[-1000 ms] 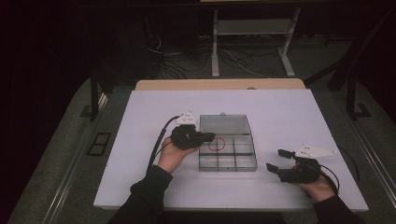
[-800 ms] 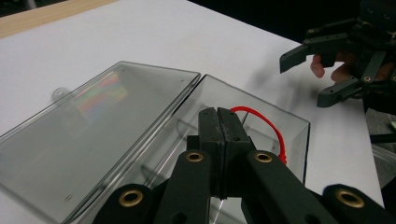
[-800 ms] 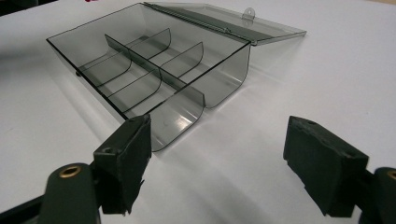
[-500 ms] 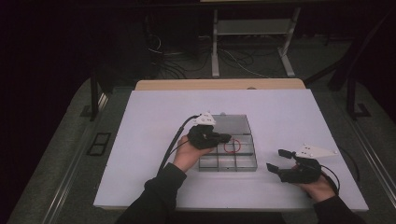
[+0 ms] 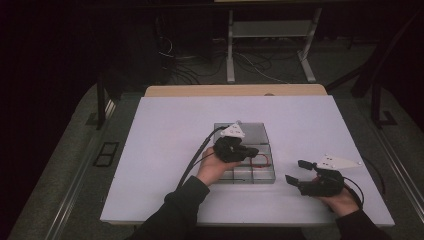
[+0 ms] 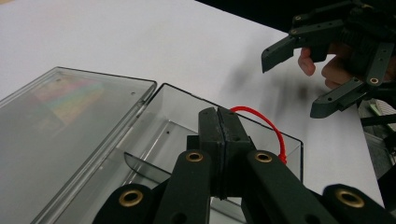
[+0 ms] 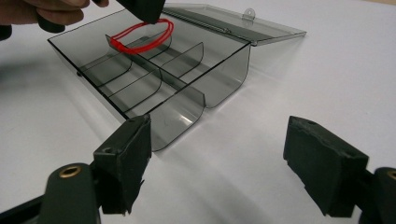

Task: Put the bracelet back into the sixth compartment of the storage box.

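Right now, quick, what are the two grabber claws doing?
Left gripper: shut on the red loop, over the clear box.
Right gripper: open, holding nothing.

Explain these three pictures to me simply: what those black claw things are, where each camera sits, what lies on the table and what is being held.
A person sits at a white table and holds a hand-operated two-jaw gripper in each hand; there is no robot arm. The high view looks down from above the person. The other two cameras ride on the grippers and look along their black jaws. On the table lies a clear grey compartment box with its lid folded open. The left gripper is over the box, jaws shut on a red rubber band that hangs above the compartments. The right gripper rests beside the box, jaws open and holding nothing.
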The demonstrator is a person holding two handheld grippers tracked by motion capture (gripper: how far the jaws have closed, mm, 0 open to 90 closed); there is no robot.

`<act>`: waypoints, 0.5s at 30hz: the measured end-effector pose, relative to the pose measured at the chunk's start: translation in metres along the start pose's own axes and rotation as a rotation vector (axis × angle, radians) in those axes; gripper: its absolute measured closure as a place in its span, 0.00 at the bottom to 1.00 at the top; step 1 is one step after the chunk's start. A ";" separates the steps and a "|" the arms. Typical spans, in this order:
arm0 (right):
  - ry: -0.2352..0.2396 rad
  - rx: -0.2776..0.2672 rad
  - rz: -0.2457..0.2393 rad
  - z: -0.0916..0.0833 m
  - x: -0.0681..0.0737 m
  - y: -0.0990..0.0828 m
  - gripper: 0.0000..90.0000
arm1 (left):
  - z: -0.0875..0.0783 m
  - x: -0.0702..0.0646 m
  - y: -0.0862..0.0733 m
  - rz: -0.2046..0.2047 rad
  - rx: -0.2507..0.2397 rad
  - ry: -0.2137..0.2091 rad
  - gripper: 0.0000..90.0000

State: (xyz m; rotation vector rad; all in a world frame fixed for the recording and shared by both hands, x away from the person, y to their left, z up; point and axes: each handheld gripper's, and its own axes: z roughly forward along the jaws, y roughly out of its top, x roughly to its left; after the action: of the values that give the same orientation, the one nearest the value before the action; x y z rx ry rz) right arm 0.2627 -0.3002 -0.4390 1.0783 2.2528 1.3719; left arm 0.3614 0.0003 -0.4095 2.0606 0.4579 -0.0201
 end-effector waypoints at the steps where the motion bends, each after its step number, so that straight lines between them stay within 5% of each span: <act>1: 0.001 0.000 0.000 0.000 0.000 0.000 0.26 | 0.002 -0.001 0.000 0.002 0.004 -0.001 0.99; 15: -0.003 -0.004 -0.001 -0.001 0.000 0.000 0.26 | 0.015 -0.009 -0.001 0.042 0.067 0.003 0.99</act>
State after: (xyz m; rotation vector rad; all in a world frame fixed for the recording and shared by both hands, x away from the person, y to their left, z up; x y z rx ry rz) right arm 0.2625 -0.3010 -0.4384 1.0764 2.2474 1.3731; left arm 0.3556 -0.0150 -0.4165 2.1361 0.4207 -0.0067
